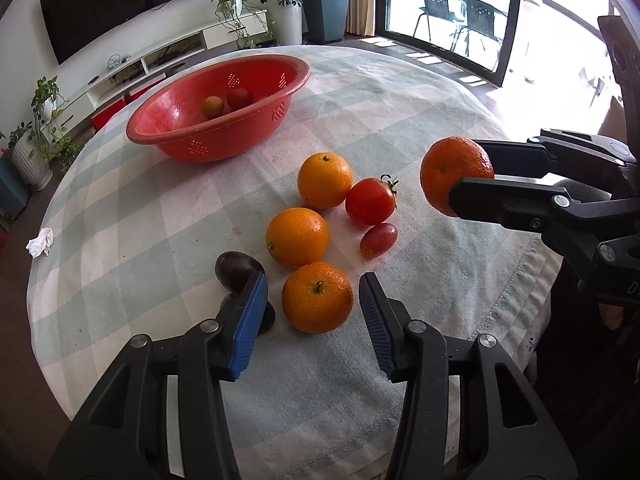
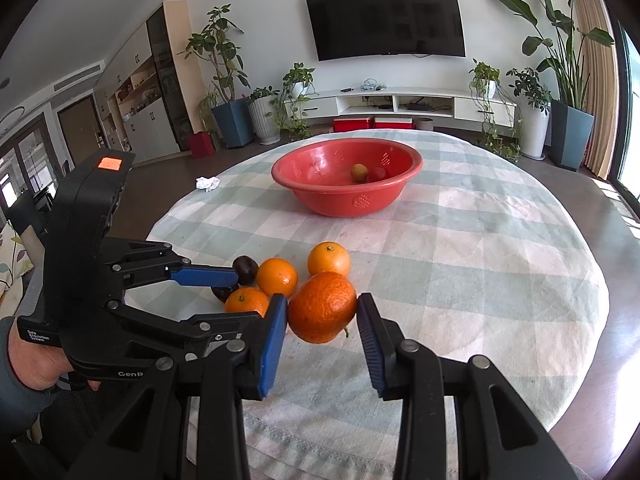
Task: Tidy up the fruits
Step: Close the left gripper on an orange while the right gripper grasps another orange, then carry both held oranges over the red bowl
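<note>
Right gripper [image 2: 322, 320] clamps a rough-skinned orange mandarin [image 2: 322, 307] above the round table's pale green-and-white checked cloth [image 2: 480, 264]. Left gripper [image 1: 312, 304] hangs spread wide around a smooth orange [image 1: 317, 297], not touching. Red perforated plastic bowl [image 2: 347, 178] sits further back, wall-mounted black TV [image 2: 386, 20] and potted plants behind.

Home living room: wall-mounted TV [image 2: 386, 18], low white media console [image 2: 404, 105], potted plants [image 2: 570, 76], balcony chairs [image 1: 456, 14] beyond glass door, cloth-covered desk [image 2: 500, 248].

bright daylight | glass door [image 1: 448, 12] overexposed | soft shadows | sharp focus | fisheye bending, dark corners
</note>
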Available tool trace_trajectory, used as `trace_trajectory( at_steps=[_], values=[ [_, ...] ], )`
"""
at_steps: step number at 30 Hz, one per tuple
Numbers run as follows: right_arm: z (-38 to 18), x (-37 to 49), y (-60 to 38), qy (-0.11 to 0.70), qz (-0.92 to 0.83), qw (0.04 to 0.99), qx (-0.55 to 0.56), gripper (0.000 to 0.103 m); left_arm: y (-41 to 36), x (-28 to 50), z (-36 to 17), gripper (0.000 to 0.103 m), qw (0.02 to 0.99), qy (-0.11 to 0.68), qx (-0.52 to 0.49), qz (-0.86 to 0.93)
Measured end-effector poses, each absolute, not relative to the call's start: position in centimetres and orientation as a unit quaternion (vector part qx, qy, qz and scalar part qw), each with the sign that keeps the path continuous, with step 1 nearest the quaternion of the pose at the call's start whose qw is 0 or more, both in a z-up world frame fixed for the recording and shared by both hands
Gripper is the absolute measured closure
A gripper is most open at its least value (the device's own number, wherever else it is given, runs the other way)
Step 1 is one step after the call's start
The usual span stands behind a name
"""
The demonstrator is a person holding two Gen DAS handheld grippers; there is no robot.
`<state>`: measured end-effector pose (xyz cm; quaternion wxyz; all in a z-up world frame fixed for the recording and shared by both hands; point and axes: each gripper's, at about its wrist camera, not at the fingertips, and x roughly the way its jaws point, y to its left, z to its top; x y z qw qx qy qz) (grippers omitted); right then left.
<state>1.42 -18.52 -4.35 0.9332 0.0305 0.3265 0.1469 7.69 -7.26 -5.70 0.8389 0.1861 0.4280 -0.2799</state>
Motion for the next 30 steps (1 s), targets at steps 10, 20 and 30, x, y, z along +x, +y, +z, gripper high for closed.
trace_trajectory(
  at_steps=[10, 20, 30],
  values=[
    [-4.3, 1.4, -18.6, 0.324, 0.148, 0.934, 0.033, 0.064, -8.2, 7.0, -6.2, 0.065, 0.834, 0.421, 0.223, -0.278],
    [-4.2, 1.4, -18.7, 0.323, 0.148, 0.934, 0.036, 0.064, -8.1, 6.1, -6.3, 0.068, 0.843, 0.394, 0.243, -0.273],
    [-4.0, 1.6, -18.7, 0.317, 0.147, 0.936, 0.047, 0.064, -6.0, 5.2, -4.0, 0.068, 0.858, 0.381, 0.179, -0.293]
  ],
)
